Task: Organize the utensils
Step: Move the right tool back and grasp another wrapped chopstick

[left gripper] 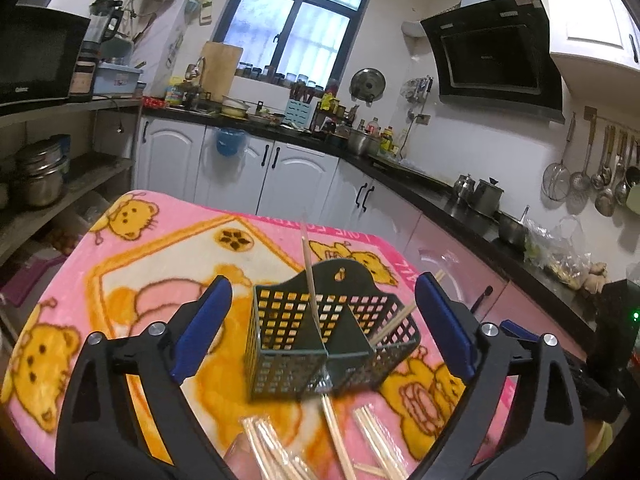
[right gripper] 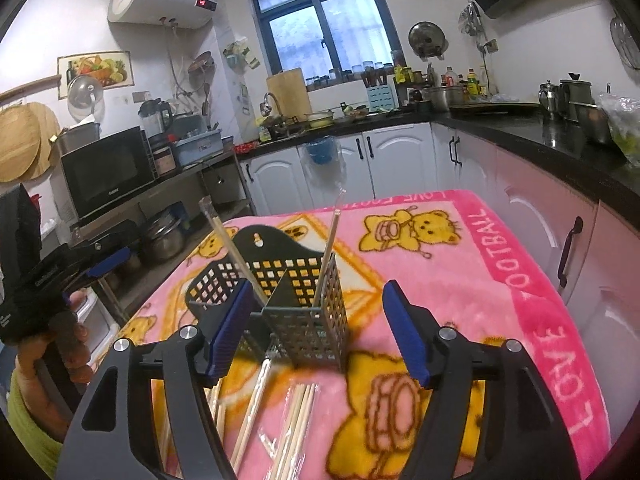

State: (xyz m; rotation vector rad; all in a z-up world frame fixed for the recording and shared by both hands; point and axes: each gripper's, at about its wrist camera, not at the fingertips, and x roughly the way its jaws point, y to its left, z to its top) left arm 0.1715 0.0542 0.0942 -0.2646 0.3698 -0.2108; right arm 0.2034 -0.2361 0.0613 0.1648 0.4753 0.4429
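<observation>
While both grippers stand released, the utensil caddy waits between them on the pink blanket.

Nearest, wrapped chopsticks lie loose on the blanket before the left gripper and right gripper, neither gripping anything. A careless reach may nudge the light caddy and topple its two leaning chopsticks. Further off the blanket reads "LOVE FOOTBALL"; the microwave badge is too small to read.

Dim daylight from the window, strong fisheye bending, dark vignetted corners, slight blur low in frame
</observation>
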